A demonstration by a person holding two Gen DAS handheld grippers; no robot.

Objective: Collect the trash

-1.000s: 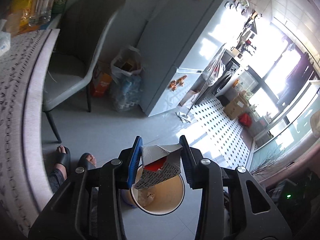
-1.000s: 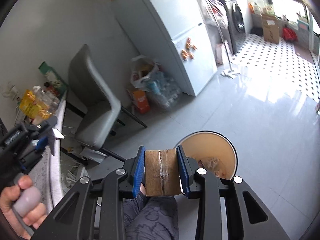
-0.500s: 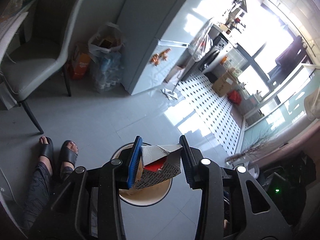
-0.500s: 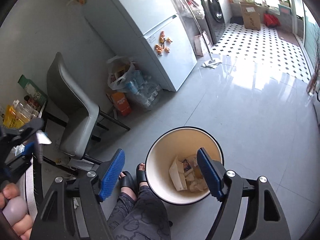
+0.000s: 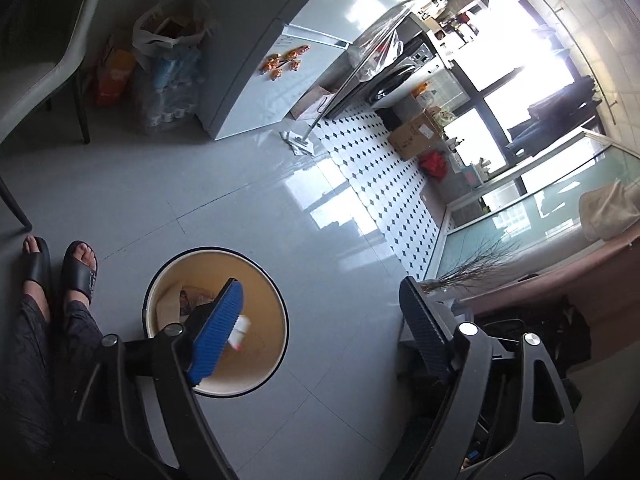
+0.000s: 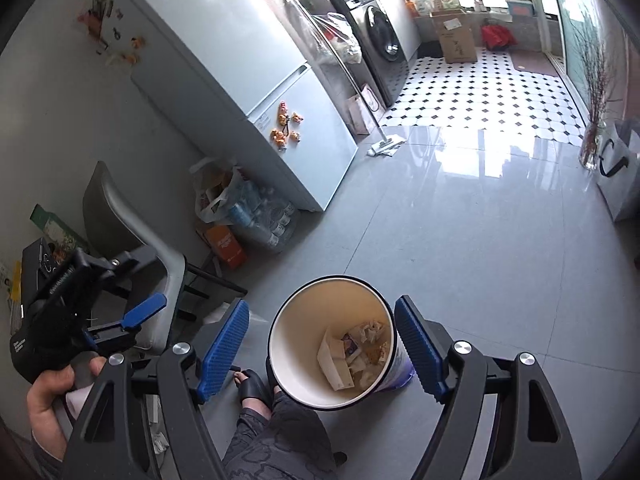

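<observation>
Your left gripper (image 5: 320,320) hangs above a grey tiled kitchen floor (image 5: 248,208), tipped steeply downward, its blue-padded jaws spread wide and holding nothing. Its left pad sits over the mouth of the trash bin (image 5: 276,340), while the right pad is out over bare floor well to the side. A small white and red scrap (image 5: 241,330) shows blurred just beside the left pad, inside the bin's outline; whether it is airborne or lying inside cannot be told.

Your right gripper (image 6: 320,346) also points down, jaws fully apart and empty, bracketing the bin (image 6: 288,320) from above without touching it. The bin stands upright on the floor, its long axis vertical and its round cream mouth facing up toward both cameras. At its bottom lies a heap of crumpled paper and packaging (image 6: 356,354), including a pale card piece (image 6: 334,362) lying flat.

In the right wrist view, your left hand (image 6: 52,396) grips the handle of the other tool at lower left. Your sandalled feet (image 5: 60,268) stand just beside the bin. A grey chair (image 6: 132,224) and a white fridge (image 6: 248,80) lie beyond.
</observation>
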